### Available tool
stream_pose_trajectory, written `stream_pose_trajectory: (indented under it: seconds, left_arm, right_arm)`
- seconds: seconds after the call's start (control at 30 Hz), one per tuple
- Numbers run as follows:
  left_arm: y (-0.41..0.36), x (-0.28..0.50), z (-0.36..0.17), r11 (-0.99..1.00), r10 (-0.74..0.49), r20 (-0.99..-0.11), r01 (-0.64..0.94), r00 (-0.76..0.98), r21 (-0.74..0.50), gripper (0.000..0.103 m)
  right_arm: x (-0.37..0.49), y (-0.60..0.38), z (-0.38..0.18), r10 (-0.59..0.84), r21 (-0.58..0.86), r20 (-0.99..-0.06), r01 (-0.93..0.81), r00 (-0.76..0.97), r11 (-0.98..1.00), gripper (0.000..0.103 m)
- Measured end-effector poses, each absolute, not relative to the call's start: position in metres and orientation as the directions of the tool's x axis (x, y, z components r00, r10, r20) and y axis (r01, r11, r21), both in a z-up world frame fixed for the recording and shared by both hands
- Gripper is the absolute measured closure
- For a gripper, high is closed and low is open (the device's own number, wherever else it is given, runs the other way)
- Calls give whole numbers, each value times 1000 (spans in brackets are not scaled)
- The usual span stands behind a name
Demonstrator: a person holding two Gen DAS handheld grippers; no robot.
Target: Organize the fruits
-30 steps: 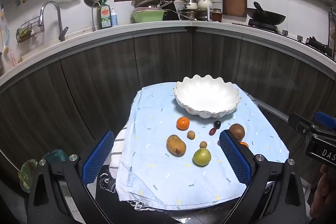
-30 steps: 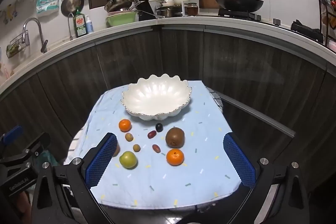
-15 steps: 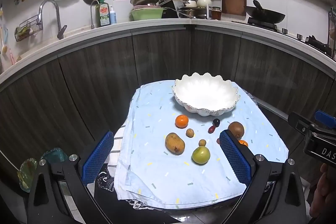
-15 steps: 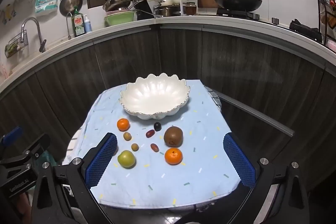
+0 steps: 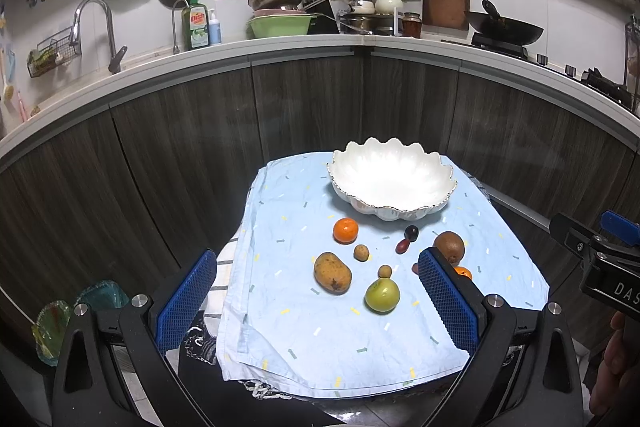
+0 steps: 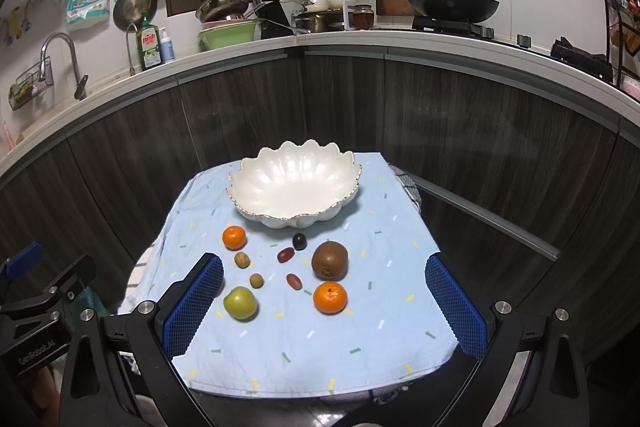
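A white scalloped bowl (image 5: 391, 183) (image 6: 295, 189) stands empty at the far side of a light blue cloth (image 5: 304, 339) (image 6: 320, 347). In front of it lie a tangerine (image 5: 345, 230) (image 6: 234, 237), a mango (image 5: 332, 272), a green apple (image 5: 382, 295) (image 6: 239, 302), a kiwi (image 5: 449, 246) (image 6: 329, 260), a second tangerine (image 6: 330, 297), a dark plum (image 6: 299, 241), red dates (image 6: 285, 254) and small longans (image 6: 242, 259). My left gripper (image 5: 316, 303) is open and empty, near the cloth's front. My right gripper (image 6: 324, 303) is open and empty, near the cloth's front.
Dark wood cabinet fronts (image 5: 180, 155) curve behind the small table. A counter above holds a sink tap (image 5: 92, 27), dishes and a wok (image 6: 452, 5). Striped cloth (image 5: 224, 279) sticks out at the table's left. Green glass dishes (image 5: 76, 315) lie on the floor at left.
Both grippers have moved slightly closer to the table and a little lower; the fruits and bowl have not moved. Both stay open.
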State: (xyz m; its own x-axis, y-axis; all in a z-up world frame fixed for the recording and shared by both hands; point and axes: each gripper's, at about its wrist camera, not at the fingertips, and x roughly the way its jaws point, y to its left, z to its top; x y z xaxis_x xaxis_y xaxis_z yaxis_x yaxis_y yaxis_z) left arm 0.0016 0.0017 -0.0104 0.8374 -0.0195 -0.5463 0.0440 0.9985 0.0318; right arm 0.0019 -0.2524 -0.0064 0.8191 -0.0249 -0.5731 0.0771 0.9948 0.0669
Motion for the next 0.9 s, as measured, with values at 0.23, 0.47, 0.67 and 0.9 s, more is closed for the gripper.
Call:
stream_pose_trajectory:
  seconds: [0.23, 0.47, 0.67, 0.9]
  left_arm:
    - [2, 2, -10, 999, -18, -546, 42, 838, 31, 0]
    - [2, 1, -11, 999, -18, -545, 43, 838, 32, 1]
    - [1, 2, -12, 998, -18, -545, 44, 838, 34, 1]
    - [0, 2, -13, 998, -18, -545, 45, 839, 36, 0]
  right_arm:
    - [0, -252, -5, -27, 66, -568, 79, 823, 995, 0]
    - [0, -252, -6, -27, 68, -568, 79, 823, 995, 0]
    - [-1, -251, -4, -27, 68, -568, 80, 822, 995, 1]
    - [-1, -251, -4, -27, 69, -569, 80, 822, 994, 1]
